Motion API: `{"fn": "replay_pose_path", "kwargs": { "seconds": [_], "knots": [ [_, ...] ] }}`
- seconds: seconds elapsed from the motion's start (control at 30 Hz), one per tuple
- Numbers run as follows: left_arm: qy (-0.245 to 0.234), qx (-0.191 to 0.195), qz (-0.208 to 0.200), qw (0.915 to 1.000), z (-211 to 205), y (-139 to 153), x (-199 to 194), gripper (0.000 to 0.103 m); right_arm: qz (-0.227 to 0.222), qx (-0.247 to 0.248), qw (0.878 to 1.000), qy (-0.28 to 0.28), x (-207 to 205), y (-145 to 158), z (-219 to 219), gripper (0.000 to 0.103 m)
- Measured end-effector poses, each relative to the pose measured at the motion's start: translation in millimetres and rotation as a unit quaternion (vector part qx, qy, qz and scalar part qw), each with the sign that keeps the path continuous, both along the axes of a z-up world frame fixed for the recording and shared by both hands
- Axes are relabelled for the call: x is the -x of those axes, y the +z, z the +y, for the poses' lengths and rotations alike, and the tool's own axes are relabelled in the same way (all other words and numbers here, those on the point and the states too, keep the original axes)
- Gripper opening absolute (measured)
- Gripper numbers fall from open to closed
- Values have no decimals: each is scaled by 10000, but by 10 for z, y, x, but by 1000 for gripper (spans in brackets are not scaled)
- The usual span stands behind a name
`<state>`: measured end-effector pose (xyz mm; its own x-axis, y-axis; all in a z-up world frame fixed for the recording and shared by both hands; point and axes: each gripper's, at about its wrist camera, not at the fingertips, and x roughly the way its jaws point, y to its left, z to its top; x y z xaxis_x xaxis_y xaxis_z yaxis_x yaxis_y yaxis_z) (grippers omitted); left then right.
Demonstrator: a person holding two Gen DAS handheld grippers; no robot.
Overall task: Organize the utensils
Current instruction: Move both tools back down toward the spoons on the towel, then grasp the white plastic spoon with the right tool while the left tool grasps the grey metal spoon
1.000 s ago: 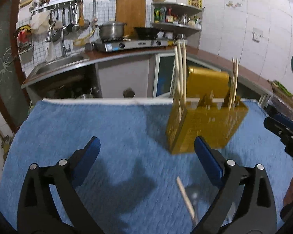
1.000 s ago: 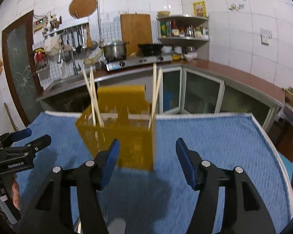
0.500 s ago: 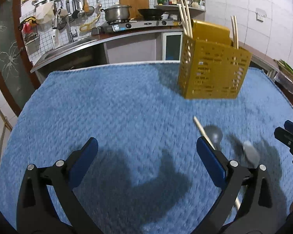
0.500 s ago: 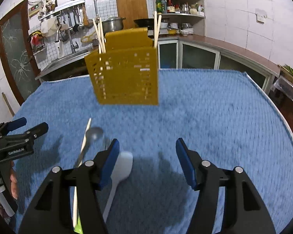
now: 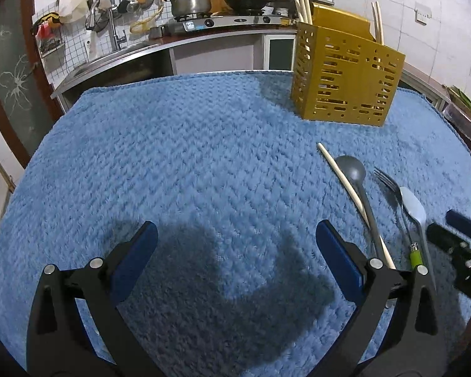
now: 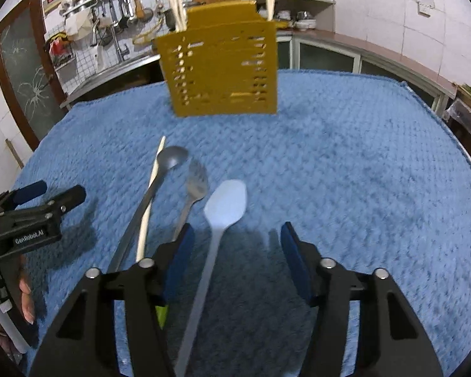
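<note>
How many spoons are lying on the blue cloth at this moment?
2. A dark metal spoon lies beside the loose chopstick, left of the fork. A white spoon lies right of the fork, its handle between the right gripper fingers.

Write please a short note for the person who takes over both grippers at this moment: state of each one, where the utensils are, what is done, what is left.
Left gripper: open, empty, above bare blue towel.
Right gripper: open, its fingers have just been closing; the white spoon has its handle between them, not yet pinched.
Yellow holder: upright at the far side of the towel, chopsticks already standing in it.
Left to do: a loose chopstick, dark metal spoon, fork and the white spoon all lie on the towel in front of the holder.
</note>
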<state>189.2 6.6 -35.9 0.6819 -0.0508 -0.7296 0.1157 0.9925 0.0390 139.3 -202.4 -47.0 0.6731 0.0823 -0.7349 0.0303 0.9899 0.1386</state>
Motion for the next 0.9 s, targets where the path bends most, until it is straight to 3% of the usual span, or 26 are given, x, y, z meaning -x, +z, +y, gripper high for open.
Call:
{"fn": "replay_pose_path", "kwargs": {
  "seconds": [0.07, 0.13, 0.23, 0.37, 0.73, 0.9],
  "knots": [
    [-6, -5, -6, 10000, -4, -5, 0, 97, 127, 42, 9999, 4, -36, -44, 45, 33],
    [-21, -2, 12, 10000, -17, -16, -11, 97, 219, 3, 9998, 0, -72, -87, 56, 26],
    [-33, -39, 44, 10000, -45, -34, -31, 97, 247, -13, 9997, 2, -128, -123, 70, 24],
    [-49, -7, 85, 10000, -98, -19, -60, 97, 256, 93, 9996, -31, -201, -114, 76, 11],
    [-337, -41, 142, 9993, -533, 27, -122, 97, 308, 145, 9993, -155, -337, -79, -386, 10],
    [-520, -115, 185, 9984, -774, -8, -150, 82, 310, 82, 9992, -242, -378, -78, -568, 10]
  ]
}}
